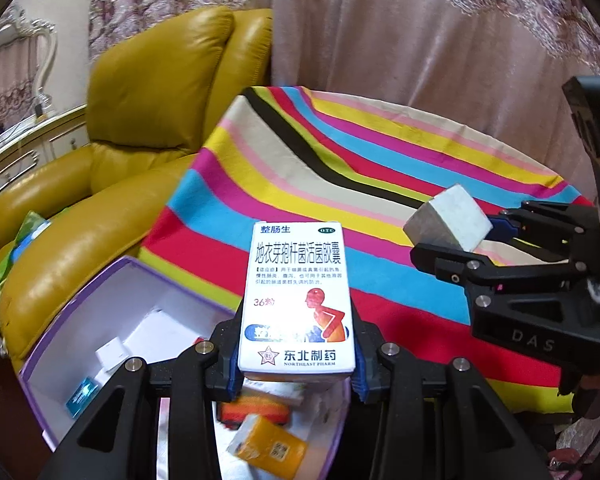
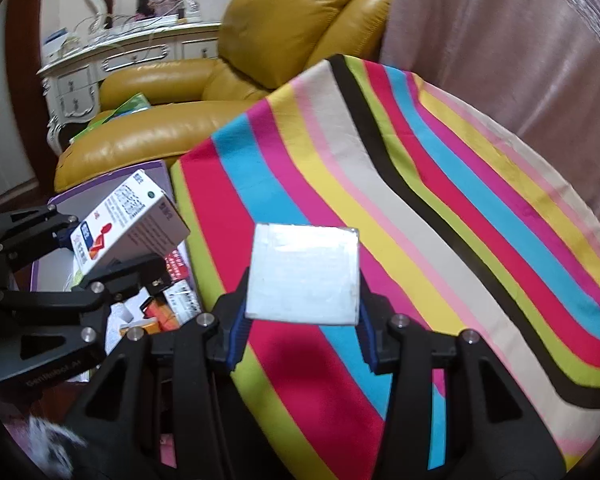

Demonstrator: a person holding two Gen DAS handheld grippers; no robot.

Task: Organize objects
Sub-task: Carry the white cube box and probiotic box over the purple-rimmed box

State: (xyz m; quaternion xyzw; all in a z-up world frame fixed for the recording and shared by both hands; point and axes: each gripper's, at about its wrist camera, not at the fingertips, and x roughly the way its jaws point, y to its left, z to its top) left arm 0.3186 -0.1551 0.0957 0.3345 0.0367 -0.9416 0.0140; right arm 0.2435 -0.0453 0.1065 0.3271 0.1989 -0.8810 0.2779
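Left wrist view: your left gripper [image 1: 298,354] is clamped, jaws narrowly apart, on a white medicine box [image 1: 298,300] printed with blue characters and an orange figure. The box stands upright between the blue pads, above the near edge of the striped cloth [image 1: 340,152]. Below it sits the purple-rimmed box [image 1: 80,300], holding small packets, among them an orange packet [image 1: 268,444]. At right, your right gripper [image 1: 472,236] holds a silvery-white block [image 1: 448,222] over the cloth.

Right wrist view: your right gripper [image 2: 304,322] grips the silvery-white block [image 2: 304,274] by its sides, flat face toward the camera, over the striped cloth [image 2: 440,200]. At left, your left gripper [image 2: 100,256] holds the medicine box [image 2: 130,220] tilted above the purple-rimmed box [image 2: 100,188]. A yellow armchair [image 2: 280,40] stands behind
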